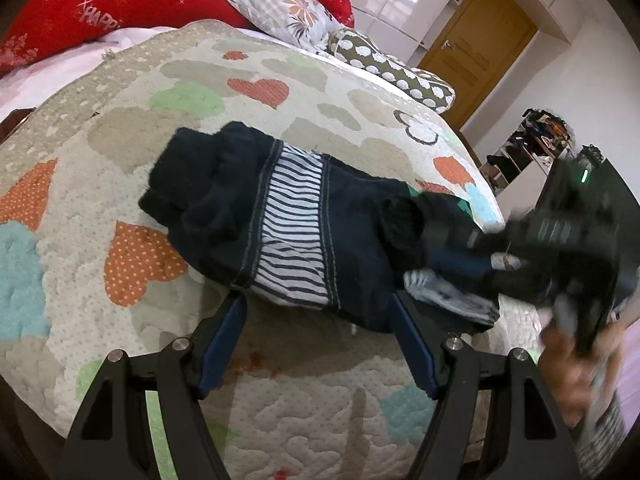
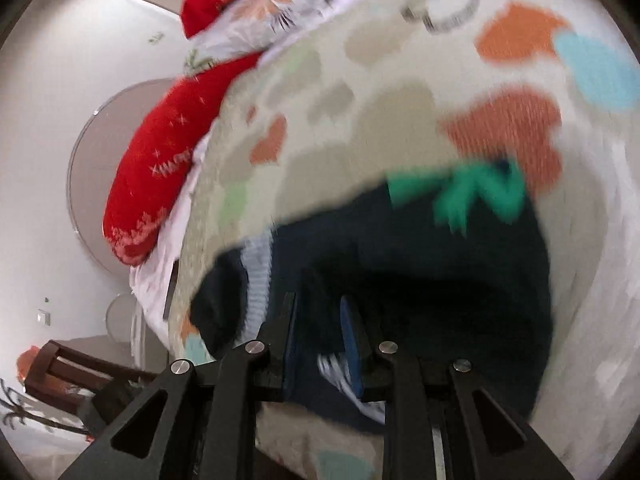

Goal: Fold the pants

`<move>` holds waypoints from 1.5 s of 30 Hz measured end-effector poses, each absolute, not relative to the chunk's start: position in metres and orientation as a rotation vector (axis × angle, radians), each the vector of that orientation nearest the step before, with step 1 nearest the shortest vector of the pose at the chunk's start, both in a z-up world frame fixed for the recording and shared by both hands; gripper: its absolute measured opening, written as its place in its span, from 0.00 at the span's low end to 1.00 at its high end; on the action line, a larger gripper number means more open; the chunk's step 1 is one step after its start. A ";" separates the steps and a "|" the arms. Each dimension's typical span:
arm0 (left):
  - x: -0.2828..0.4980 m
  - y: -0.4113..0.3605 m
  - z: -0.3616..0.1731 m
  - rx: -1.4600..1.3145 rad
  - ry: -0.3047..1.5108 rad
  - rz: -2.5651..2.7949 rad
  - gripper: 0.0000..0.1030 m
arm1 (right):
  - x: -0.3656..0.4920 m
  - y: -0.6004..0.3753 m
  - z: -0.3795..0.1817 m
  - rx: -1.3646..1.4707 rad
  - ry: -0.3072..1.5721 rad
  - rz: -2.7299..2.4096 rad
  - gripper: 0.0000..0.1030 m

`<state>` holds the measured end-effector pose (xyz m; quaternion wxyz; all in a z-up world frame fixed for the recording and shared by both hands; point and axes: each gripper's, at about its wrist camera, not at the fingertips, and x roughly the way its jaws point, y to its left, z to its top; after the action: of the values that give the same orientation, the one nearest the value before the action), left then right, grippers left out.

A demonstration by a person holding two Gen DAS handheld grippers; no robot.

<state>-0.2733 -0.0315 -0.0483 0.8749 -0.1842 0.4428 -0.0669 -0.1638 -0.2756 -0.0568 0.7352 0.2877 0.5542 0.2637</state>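
Dark navy pants [image 1: 288, 216] with a blue-and-white striped panel lie bunched across a quilt with hearts [image 1: 132, 264]. My left gripper [image 1: 316, 305] stands open at the pants' near edge, one fingertip on each side of the striped panel, with no fabric pinched. From the right, my right gripper [image 1: 460, 254] comes in blurred, shut on the right end of the pants. In the right wrist view its narrow jaws [image 2: 318, 312] hold dark fabric of the pants [image 2: 420, 280], and a green print [image 2: 472, 196] shows on the cloth beyond. That view is smeared by motion.
Red pillows [image 1: 100, 12], a floral pillow [image 1: 280, 4] and a dotted cushion [image 1: 392, 68] line the far side of the bed. A person's hand [image 1: 576, 364] holds the right gripper. A wooden door [image 1: 476, 44] and a cluttered shelf [image 1: 532, 144] stand beyond the bed. A wooden chair [image 2: 68, 372] is beside it.
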 end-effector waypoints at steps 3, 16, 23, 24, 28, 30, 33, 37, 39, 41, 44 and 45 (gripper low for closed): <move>-0.275 -0.031 -0.047 -0.376 0.929 -0.126 0.70 | -0.174 -0.267 -0.082 0.600 1.270 0.586 0.21; -0.298 -0.086 -0.017 -0.120 0.866 -0.061 0.77 | -0.249 -0.322 -0.025 0.455 0.928 0.362 0.45; -0.303 -0.125 -0.006 0.004 0.863 -0.025 0.77 | -0.279 -0.346 -0.023 0.345 0.843 0.240 0.57; -0.304 -0.128 -0.006 0.016 0.861 -0.019 0.77 | -0.280 -0.347 -0.022 0.345 0.834 0.232 0.59; -0.305 -0.137 -0.003 0.042 0.863 -0.009 0.77 | -0.288 -0.367 -0.021 0.359 0.811 0.211 0.62; -0.305 -0.138 -0.004 0.049 0.868 -0.005 0.77 | -0.289 -0.369 -0.022 0.370 0.809 0.207 0.62; -0.305 -0.139 -0.005 0.050 0.877 -0.003 0.77 | -0.290 -0.372 -0.024 0.376 0.816 0.205 0.62; -0.304 -0.136 -0.008 0.044 0.889 -0.002 0.77 | -0.291 -0.366 -0.025 0.365 0.826 0.216 0.62; -0.304 -0.132 -0.010 0.033 0.896 0.002 0.77 | -0.290 -0.362 -0.027 0.354 0.832 0.221 0.62; -0.303 -0.128 -0.011 0.020 0.900 0.005 0.77 | -0.290 -0.359 -0.028 0.344 0.839 0.225 0.62; -0.303 -0.123 -0.013 0.001 0.905 0.006 0.77 | -0.289 -0.352 -0.029 0.328 0.851 0.230 0.62; -0.302 -0.121 -0.013 -0.004 0.907 0.005 0.77 | -0.289 -0.351 -0.029 0.325 0.853 0.230 0.62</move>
<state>-0.3025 -0.1211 -0.0134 0.8989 -0.0020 0.4381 0.0026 -0.2890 -0.3515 -0.0295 0.8913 0.1567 0.4108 0.1110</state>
